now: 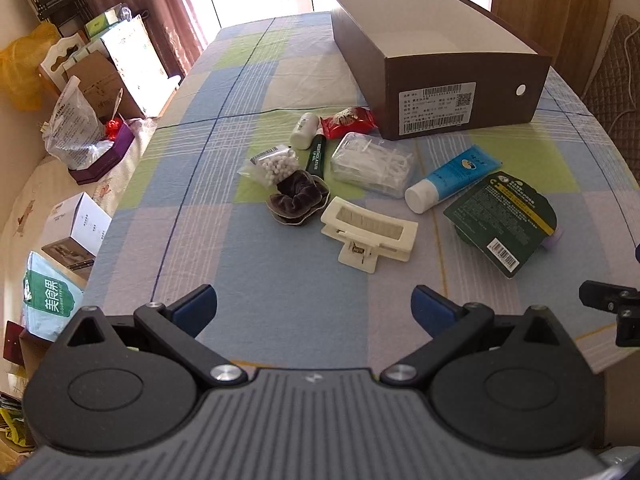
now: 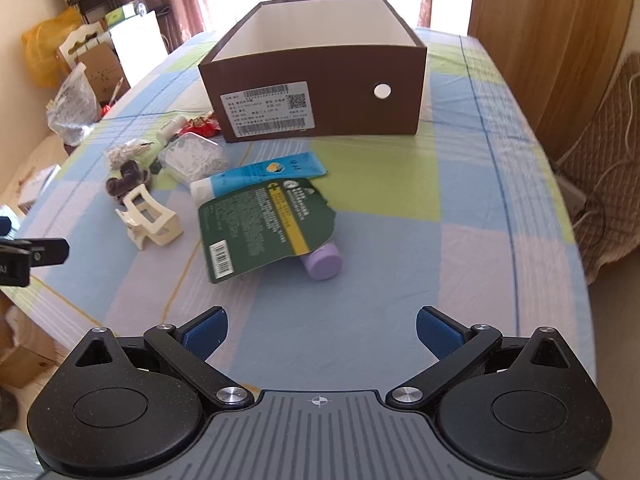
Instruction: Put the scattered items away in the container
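Both grippers, left [image 1: 314, 306] and right [image 2: 322, 328], gape empty; items [image 1: 370, 230] lie at the box's [image 1: 460, 92] seven o'clock; grip each squarely

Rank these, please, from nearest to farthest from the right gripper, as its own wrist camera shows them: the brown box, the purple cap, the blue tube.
1. Purple cap: nearest the right gripper, just ahead, peeking from under the green package.
2. Blue tube: farther, ahead and left, behind the green package.
3. Brown box: farthest, at the back, open top.
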`<state>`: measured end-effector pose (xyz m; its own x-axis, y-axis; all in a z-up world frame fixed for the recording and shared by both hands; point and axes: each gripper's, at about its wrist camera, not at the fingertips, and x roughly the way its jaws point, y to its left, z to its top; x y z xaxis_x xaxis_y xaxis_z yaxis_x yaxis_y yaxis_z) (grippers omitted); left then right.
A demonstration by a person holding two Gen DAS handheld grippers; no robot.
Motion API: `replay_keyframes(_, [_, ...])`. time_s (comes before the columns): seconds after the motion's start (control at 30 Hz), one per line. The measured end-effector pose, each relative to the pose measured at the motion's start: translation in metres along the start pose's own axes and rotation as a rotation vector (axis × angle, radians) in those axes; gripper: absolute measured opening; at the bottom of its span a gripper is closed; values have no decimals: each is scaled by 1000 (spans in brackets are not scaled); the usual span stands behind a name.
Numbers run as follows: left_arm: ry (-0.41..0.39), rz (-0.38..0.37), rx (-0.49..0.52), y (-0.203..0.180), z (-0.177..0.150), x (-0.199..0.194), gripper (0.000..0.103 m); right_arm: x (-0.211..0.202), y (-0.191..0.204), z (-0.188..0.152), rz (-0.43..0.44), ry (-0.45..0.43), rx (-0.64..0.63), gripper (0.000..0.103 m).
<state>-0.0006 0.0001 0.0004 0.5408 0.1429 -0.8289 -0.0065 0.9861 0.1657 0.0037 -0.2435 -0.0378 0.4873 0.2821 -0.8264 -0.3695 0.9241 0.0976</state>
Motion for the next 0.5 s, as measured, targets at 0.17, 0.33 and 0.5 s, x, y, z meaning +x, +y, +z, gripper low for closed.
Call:
replay_keyframes(0.17, [-21, -15, -15, 2, -3, -8, 102, -10, 19, -1, -95, -66, -119, 103])
replay_keyframes(0.33, [-32, -17, -20, 4, -6, -12, 102, -10, 10, 3, -15, -30, -36, 103])
replay_keyframes(0.5, [-25, -14, -18, 1, -5, -16, 102, -12, 12, 4, 3, -20, -35, 103])
